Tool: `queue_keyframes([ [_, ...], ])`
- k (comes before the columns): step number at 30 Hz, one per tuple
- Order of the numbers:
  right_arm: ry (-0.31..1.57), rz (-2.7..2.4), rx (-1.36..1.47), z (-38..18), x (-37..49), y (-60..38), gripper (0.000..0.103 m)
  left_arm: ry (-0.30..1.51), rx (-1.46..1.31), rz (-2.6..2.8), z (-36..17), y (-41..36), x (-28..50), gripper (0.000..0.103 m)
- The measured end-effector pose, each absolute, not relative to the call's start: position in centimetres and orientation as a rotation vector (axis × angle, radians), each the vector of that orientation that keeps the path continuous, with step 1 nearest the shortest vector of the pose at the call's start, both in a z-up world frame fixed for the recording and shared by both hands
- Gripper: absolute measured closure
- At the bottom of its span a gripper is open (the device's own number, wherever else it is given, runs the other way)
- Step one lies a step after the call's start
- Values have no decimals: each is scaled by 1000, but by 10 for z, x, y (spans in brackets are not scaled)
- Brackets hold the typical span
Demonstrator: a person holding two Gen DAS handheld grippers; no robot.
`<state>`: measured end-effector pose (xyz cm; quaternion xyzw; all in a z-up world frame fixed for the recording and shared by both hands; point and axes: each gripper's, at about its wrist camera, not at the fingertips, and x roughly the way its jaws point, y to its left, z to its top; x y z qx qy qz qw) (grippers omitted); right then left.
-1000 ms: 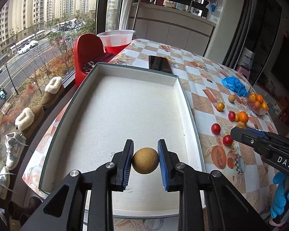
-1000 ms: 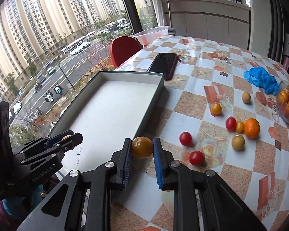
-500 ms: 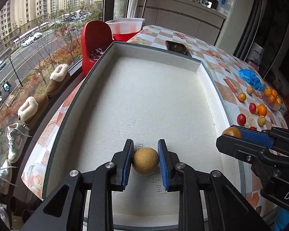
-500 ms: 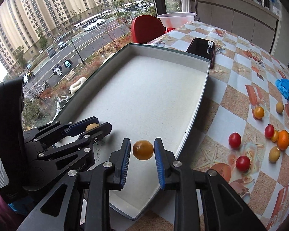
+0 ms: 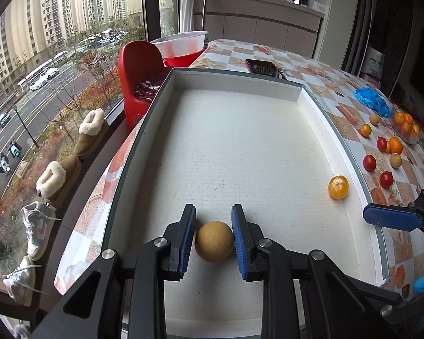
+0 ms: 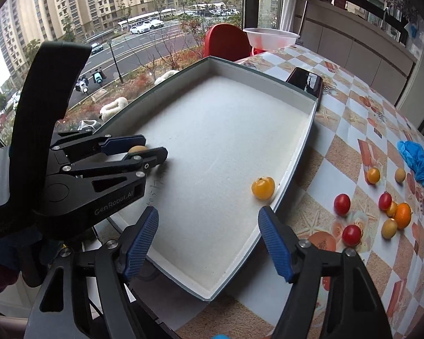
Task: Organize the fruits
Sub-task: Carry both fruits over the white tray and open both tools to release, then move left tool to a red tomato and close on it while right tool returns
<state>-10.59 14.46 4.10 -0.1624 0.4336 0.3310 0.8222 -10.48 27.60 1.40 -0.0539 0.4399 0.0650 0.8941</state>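
My left gripper [image 5: 213,238] is shut on a round tan fruit [image 5: 214,241], low over the floor of the white tray [image 5: 240,152] near its front; it also shows in the right wrist view [image 6: 144,148]. My right gripper [image 6: 207,240] is open and empty above the tray's near right edge. An orange-yellow fruit [image 6: 263,188] lies loose on the tray floor by the right wall; it also shows in the left wrist view [image 5: 338,187].
Several red, orange and yellow fruits [image 6: 353,214] lie on the checkered tablecloth right of the tray. A blue glove [image 6: 415,161], a black phone [image 6: 305,80] and a white basin [image 6: 271,36] lie beyond. A window is at left.
My right gripper has opened and let go of the orange-yellow fruit, which now lies in the tray. My left gripper has lowered, still holding the tan fruit.
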Motion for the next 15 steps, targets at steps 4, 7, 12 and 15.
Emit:
queue_keyframes([
  [4, 844, 612, -281, 62, -93, 119, 13, 889, -130, 204, 21, 280, -108, 14],
  [7, 840, 554, -213, 70, -79, 96, 12, 873, -165, 197, 30, 280, -111, 14],
  [12, 897, 444, -108, 63, -58, 55, 11, 877, -150, 186, 41, 270, -108, 14],
  [15, 921, 368, -56, 56, -51, 25, 11, 870, -134, 174, 49, 259, -107, 14],
])
